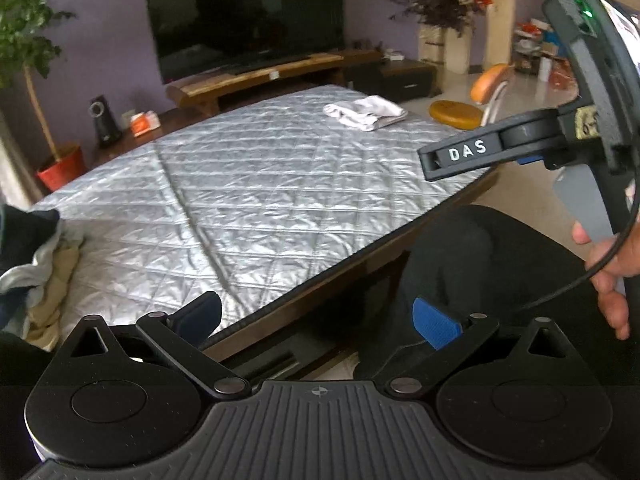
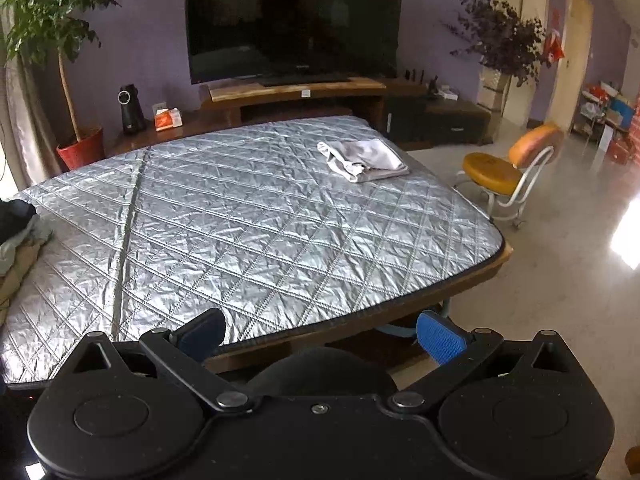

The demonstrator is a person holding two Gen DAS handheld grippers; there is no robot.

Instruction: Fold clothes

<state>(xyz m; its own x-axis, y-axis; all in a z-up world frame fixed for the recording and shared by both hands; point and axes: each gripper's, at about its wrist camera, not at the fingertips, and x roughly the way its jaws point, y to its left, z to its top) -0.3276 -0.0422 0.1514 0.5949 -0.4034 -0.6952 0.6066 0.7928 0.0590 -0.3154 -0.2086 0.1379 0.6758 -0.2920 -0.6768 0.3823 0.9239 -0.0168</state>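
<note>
1. My left gripper [image 1: 318, 314] has its fingers spread wide with nothing between them; they hang over the near edge of the bench [image 1: 248, 184], which wears a silver quilted cover.

2. My right gripper [image 2: 322, 330] is the same – fingers parted and empty, poised just short of the bench's near edge.

3. The clothes sit in two places. A pale folded garment [image 2: 362, 160] lies far ahead of the right fingers, a little to their right, near the bench's far corner. A loose pile of clothes [image 1: 36, 276] – dark, grey and beige pieces – sits well off to the left of the left fingers, at the bench's left end.

4. The wide stretch of cover straight ahead of both pairs of fingers carries nothing. This fits either a pause between garments or the end of work on the pale one; I cannot tell which.

5. What could go wrong, as I judge it: the pile is tangled, so a pinch there may drag up two pieces at once. The cover looks slick and creased, so fingers pressed low could catch it along with the cloth.

6. The black cable [image 1: 616, 256] by the hand [image 1: 612, 276] holding the right gripper could snag on a reach across.

7. Writing: the right gripper's arm, seen from the left camera, reads "DAS" [image 1: 467, 153]. A small yellowish tag beside it is too blurred to read.
</note>
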